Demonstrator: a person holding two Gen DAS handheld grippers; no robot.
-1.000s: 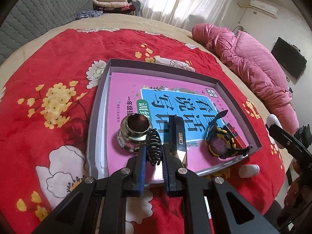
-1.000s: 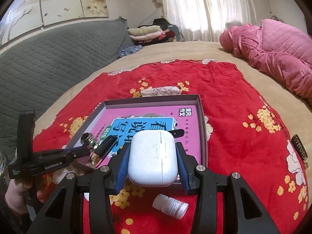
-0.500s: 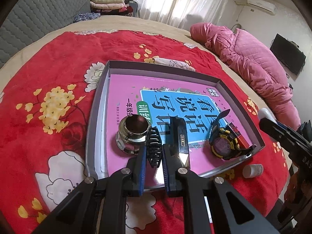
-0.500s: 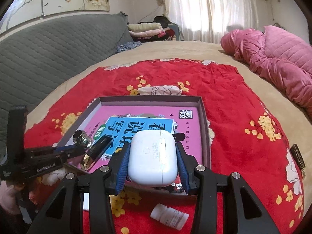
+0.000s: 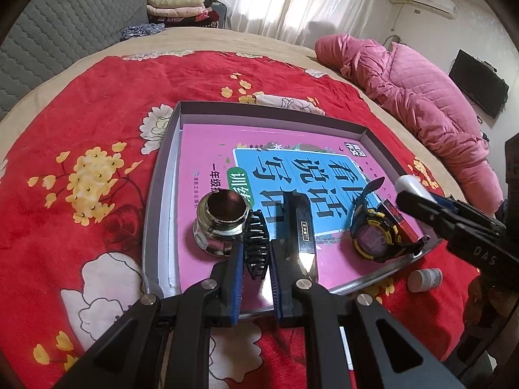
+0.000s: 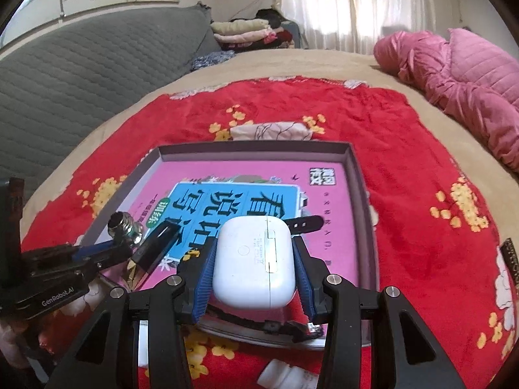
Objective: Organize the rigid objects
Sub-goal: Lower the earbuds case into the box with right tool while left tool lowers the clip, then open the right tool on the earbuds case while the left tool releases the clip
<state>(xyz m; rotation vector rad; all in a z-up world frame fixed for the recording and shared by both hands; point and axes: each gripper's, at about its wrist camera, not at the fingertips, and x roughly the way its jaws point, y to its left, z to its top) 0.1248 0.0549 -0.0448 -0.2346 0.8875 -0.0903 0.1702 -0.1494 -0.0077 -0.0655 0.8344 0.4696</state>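
The right gripper (image 6: 253, 269) clamps a white case (image 6: 254, 264) low in the frame, over the tray's (image 6: 355, 168) near rim. The left gripper (image 5: 254, 256) is narrow around a black clip (image 5: 257, 246) at the tray's near edge, between jar (image 5: 222, 223) and lighter (image 5: 300, 227). The far half of the book (image 5: 207, 149) lies open.

In the right wrist view, the watch (image 6: 303, 223) is mostly hidden behind the earbud case (image 6: 254, 264), w/ only a strap end seen at centre. The white bottle (image 6: 285, 376) is cut off at the bottom edge. Small print on the book (image 6: 253, 201) can't be read.
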